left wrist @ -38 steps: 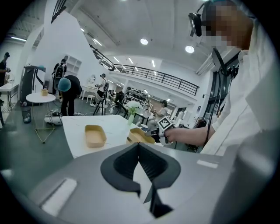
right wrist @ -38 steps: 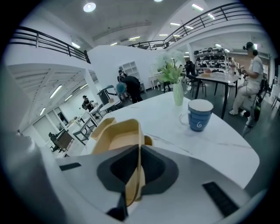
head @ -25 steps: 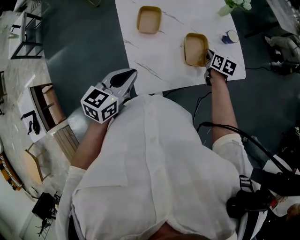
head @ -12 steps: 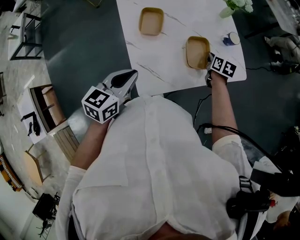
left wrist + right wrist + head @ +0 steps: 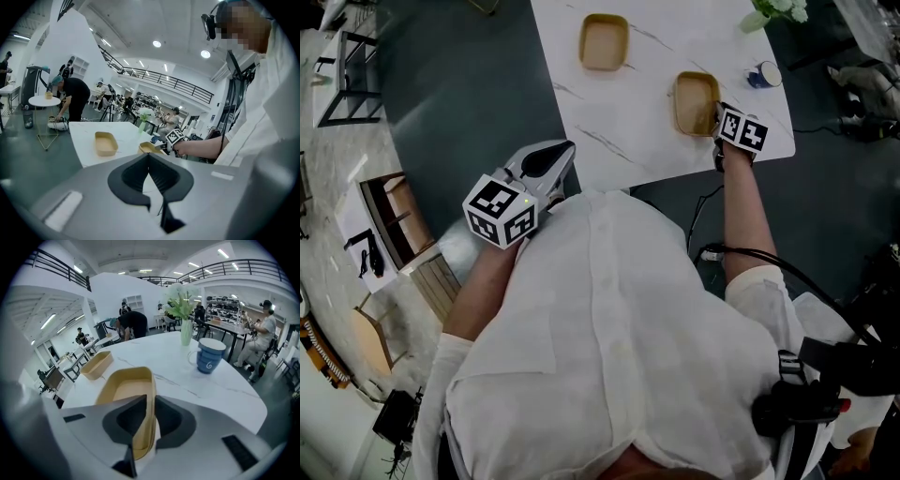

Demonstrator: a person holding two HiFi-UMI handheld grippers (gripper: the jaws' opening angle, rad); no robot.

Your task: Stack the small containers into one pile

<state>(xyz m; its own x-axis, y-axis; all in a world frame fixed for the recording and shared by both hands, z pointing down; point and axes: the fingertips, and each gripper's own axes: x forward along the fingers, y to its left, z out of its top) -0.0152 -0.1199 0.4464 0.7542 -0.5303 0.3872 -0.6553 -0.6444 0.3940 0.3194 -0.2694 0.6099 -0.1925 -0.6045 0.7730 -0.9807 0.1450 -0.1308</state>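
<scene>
Clamping empty near container (image 5: 123, 391), right claw (image 5: 150, 403); far container (image 5: 96, 364) empty.

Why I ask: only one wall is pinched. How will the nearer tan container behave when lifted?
The nearer container looks thin-walled and empty, so probably light. The right tool pinches only one side wall, so it will likely hang tilted and the rim may flex. Its smooth wall might slip if swung.

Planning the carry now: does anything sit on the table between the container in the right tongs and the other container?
Nothing visible. Only bare table lies between the held container and the far container; the mug and vase stand off to the side.
</scene>
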